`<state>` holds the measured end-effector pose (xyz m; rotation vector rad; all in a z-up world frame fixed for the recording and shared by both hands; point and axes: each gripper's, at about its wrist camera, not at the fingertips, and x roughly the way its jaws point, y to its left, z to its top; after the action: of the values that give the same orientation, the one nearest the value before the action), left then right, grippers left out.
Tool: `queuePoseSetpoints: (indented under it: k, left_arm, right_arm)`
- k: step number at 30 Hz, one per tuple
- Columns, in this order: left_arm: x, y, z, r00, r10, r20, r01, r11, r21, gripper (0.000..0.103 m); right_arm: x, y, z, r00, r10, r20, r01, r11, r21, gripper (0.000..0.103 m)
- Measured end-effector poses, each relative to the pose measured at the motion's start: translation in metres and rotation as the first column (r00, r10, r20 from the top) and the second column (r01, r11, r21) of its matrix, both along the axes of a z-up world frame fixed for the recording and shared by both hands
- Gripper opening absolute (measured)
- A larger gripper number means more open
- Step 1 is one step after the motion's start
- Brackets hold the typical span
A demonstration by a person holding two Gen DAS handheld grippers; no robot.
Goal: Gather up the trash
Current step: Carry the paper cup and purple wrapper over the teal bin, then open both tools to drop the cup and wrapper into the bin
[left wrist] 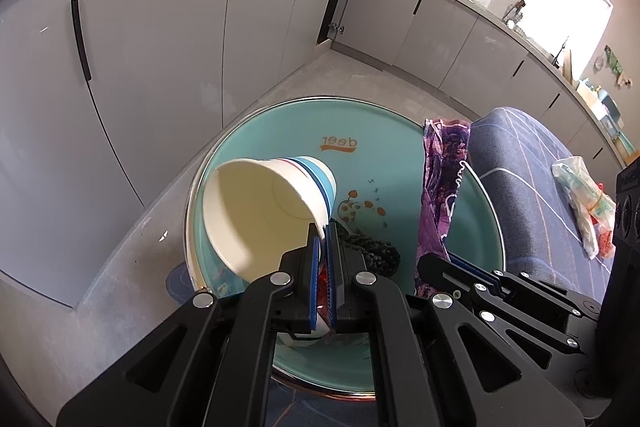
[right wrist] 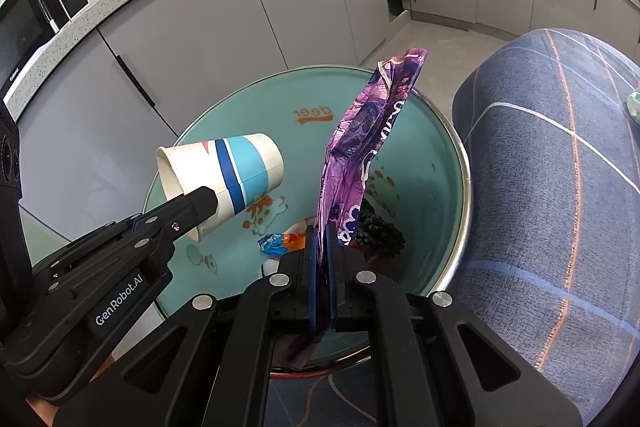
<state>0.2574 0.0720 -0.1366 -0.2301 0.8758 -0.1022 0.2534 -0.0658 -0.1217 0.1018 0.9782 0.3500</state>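
Observation:
A white paper cup (left wrist: 264, 211) with blue stripes hangs tilted over a round teal table (left wrist: 380, 147); my left gripper (left wrist: 323, 233) is shut on its rim. The same cup (right wrist: 228, 179) and left gripper (right wrist: 208, 201) show at the left of the right wrist view. My right gripper (right wrist: 320, 231) is shut on a crumpled purple wrapper (right wrist: 360, 147), which stands up above the teal table (right wrist: 424, 163). That wrapper (left wrist: 442, 183) and the right gripper (left wrist: 448, 259) appear to the right in the left wrist view. A blue and orange wrapper (right wrist: 280, 243) and a dark knobbly lump (right wrist: 380, 233) lie on the table.
A blue checked sofa (right wrist: 560, 167) borders the table on the right, with a plastic bag (left wrist: 586, 203) lying on it. Grey kitchen cabinets (left wrist: 160, 47) curve behind and to the left. A microwave (right wrist: 36, 3) sits on the counter. Grey floor (left wrist: 132, 247) lies between table and cabinets.

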Motion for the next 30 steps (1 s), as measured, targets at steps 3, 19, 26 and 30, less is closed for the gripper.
queuePoseSetpoints:
  k: [3,19,26,30]
  left_arm:
    - [0.001,-0.001,-0.001,1.0,0.002,-0.005,-0.002,1.0,-0.001,0.004]
    - [0.0,0.004,0.002,0.999,0.033,-0.013,-0.033,0.999,0.008,0.016]
    - [-0.003,0.006,0.01,0.998,0.057,0.009,-0.057,0.998,0.028,0.036]
    - [-0.004,0.004,0.012,0.998,0.065,0.01,-0.065,0.997,0.047,0.044]
  right_arm:
    - [0.001,0.001,0.0,1.0,0.001,-0.003,-0.001,1.0,0.0,0.006]
    - [-0.004,-0.007,0.011,1.0,0.021,0.004,-0.021,0.999,0.03,0.02]
    - [-0.008,-0.019,0.022,0.999,-0.023,0.043,0.021,0.999,0.042,0.02]
    - [-0.011,-0.024,0.023,0.998,-0.038,0.046,0.036,0.998,0.053,0.02]
